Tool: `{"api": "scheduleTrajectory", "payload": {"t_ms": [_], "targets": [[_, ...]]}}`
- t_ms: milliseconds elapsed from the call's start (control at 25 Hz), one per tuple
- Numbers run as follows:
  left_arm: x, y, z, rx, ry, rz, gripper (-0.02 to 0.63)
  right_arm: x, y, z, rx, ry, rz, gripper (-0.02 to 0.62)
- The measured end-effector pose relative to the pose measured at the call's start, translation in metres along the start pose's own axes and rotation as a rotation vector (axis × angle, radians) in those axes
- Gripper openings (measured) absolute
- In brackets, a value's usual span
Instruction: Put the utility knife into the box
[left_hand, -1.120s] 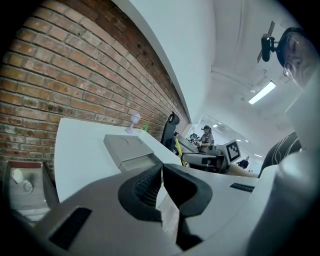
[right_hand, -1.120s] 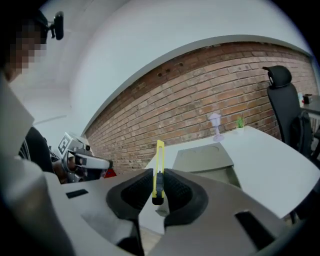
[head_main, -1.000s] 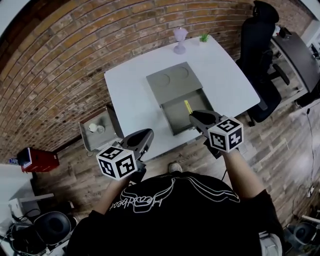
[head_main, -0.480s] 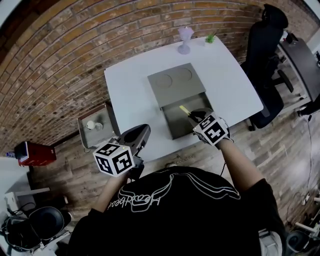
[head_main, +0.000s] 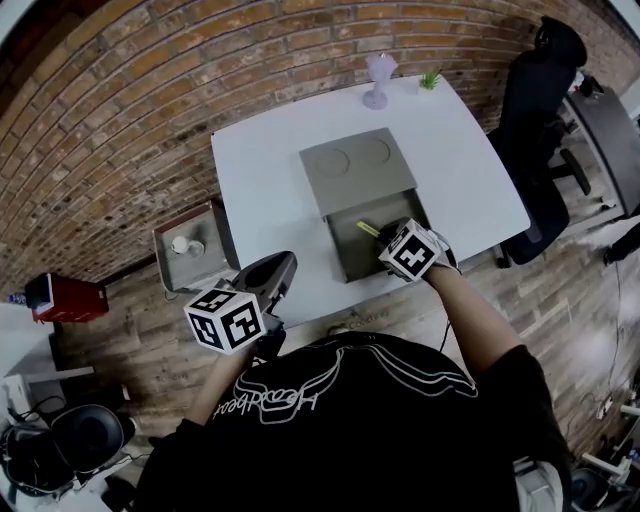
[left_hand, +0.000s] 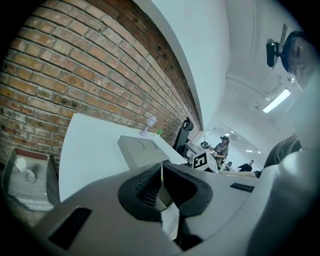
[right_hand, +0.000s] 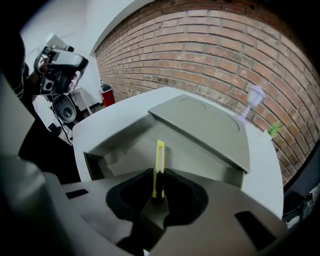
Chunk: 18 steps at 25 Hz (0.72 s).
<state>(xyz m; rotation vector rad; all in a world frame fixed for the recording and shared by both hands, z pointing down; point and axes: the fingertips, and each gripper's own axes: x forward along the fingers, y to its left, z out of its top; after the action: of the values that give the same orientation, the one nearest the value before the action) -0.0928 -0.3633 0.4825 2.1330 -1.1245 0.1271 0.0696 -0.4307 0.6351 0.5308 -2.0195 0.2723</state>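
Arm outstretched over box, right tool clenched on utility knife; left tool closed, empty, held low.

The white table bears a grey box, a lilac goblet and a small plant.

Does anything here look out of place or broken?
Nothing stands out. The lid sits slid back, leaving the box open, and the right claw holds the yellow knife over the open part.
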Motion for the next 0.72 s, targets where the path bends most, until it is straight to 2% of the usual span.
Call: {"api": "scheduleTrajectory", "payload": {"t_ms": [280,440,560,600,640,680,720], "targets": [[-0.006,0.005,0.011,0.005,-0.03,0.021,0.037,0.014,-0.011,-0.005,-0.07,0.091,0.008,0.069],[-0.016,0.012,0.011,-0.003,-0.04,0.046,0.037,0.014,-0.008,0.003,-0.031,0.05,0.062,0.068],[-0.021,0.014,0.009,-0.016,-0.042,0.054,0.037,0.013,-0.009,0.001,-0.028,0.061,0.054,0.075],[-0.021,0.015,0.009,-0.017,-0.041,0.054,0.037,0.012,-0.01,0.001,-0.026,0.065,0.055,0.098],[-0.022,0.014,0.009,-0.015,-0.039,0.054,0.037,0.01,-0.009,0.001,-0.016,0.065,0.066,0.176],[-0.023,0.014,0.009,-0.012,-0.035,0.053,0.037,0.008,-0.008,0.002,0.003,0.059,0.084,0.219],[-0.023,0.014,0.009,-0.009,-0.032,0.052,0.037,0.005,-0.006,0.003,0.027,0.047,0.098,0.22]]}}
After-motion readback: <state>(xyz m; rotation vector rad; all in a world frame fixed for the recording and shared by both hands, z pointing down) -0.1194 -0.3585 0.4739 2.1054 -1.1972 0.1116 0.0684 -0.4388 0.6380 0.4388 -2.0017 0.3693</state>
